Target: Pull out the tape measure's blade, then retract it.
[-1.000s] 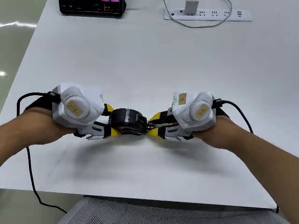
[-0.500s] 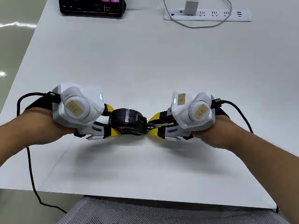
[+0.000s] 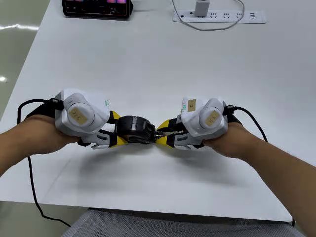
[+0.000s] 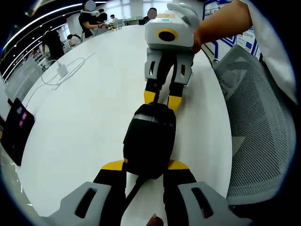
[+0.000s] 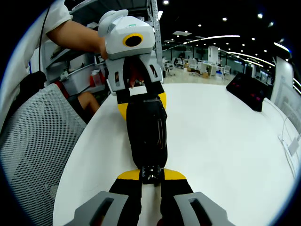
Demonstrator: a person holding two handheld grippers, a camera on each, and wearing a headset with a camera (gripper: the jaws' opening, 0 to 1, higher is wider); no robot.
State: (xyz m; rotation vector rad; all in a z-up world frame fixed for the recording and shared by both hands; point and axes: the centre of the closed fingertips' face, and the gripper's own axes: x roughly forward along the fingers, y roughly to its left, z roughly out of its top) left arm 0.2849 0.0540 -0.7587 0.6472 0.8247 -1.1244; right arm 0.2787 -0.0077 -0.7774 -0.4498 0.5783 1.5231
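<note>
Now, tape measure: black round case (image 3: 134,129) lying on the white bench (image 3: 148,64), low centre of the head view, directly between the two tools.
Left hand-held gripper: (image 3: 117,129) on the case's left side in the head view; its yellow-tipped jaws are clamped against the two sides of the case. In the left gripper view the case (image 4: 149,141) sits between those jaws (image 4: 146,165) at lower centre.
Right hand-held gripper: (image 3: 161,132) on the case's right side, facing the other tool. The jaws are drawn narrow and appear to pinch the small metal blade hook (image 5: 150,173) at the case mouth, though the hook is tiny in the right gripper view.
Blade: its end lies right at the mouth of the case (image 5: 146,134).
Hands: left hand (image 3: 37,136) and right hand (image 3: 232,140) each wrap a tool's white body, low in the frame.
Far edge: power strip (image 3: 219,16) at upper right with a white plug (image 3: 201,8) in it; dark device (image 3: 97,7) at upper left.
Left edge: black cable (image 3: 30,173) hangs off the bench.
</note>
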